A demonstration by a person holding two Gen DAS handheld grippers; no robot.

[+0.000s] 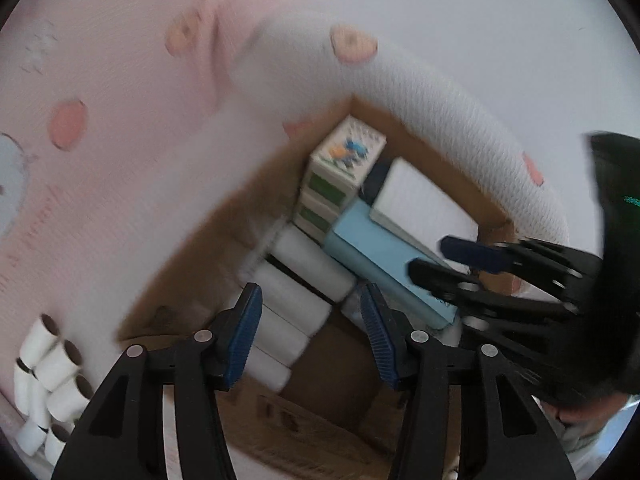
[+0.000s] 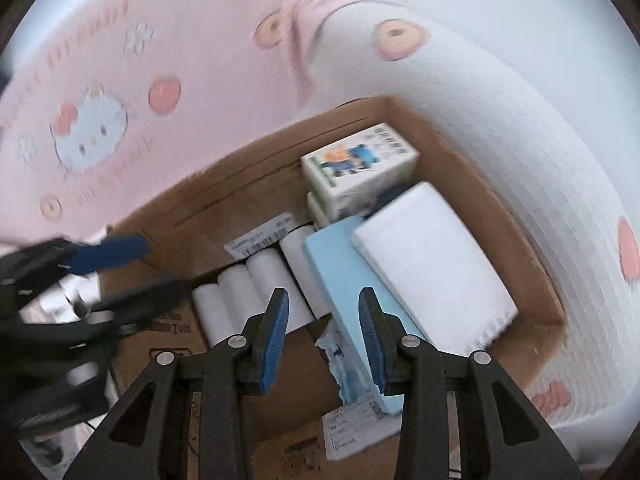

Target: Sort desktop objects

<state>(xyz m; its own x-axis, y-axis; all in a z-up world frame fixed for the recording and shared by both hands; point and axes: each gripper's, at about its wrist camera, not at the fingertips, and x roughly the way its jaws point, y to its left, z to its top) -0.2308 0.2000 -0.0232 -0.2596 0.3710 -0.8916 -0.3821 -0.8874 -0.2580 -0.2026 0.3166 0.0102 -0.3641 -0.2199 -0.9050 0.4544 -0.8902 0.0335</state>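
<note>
Both tools are over the cardboard box [image 2: 248, 184] right now, pointing steeply down into it. The left tool [image 1: 312, 332] has its jaws spread with nothing between the pads; directly ahead of it, inside the box, is the row of white paper rolls [image 1: 296, 292]. The right tool [image 2: 323, 336] is parted too, a bit narrower, and empty as well. The light blue box [image 2: 340, 280] lies just under and ahead of its right finger, with the white flat box [image 2: 428, 264] leaning on it further out, and the small printed cartons [image 2: 360, 168] stacked at the far corner beyond both.

What's still loose, as far as I can see: a clump of white rolls [image 1: 48, 376] sitting out on the pink patterned cover, off to the left tool's lower left, outside the box.

So my guess is the next job is fetching those. Tips: go for one roll at a time from the edge of the clump, pinch across the barrel, not the open ends, and drop it in line beside the packed row so nothing jams. Also keep the two tools apart over the box, they're crowding each other.
</note>
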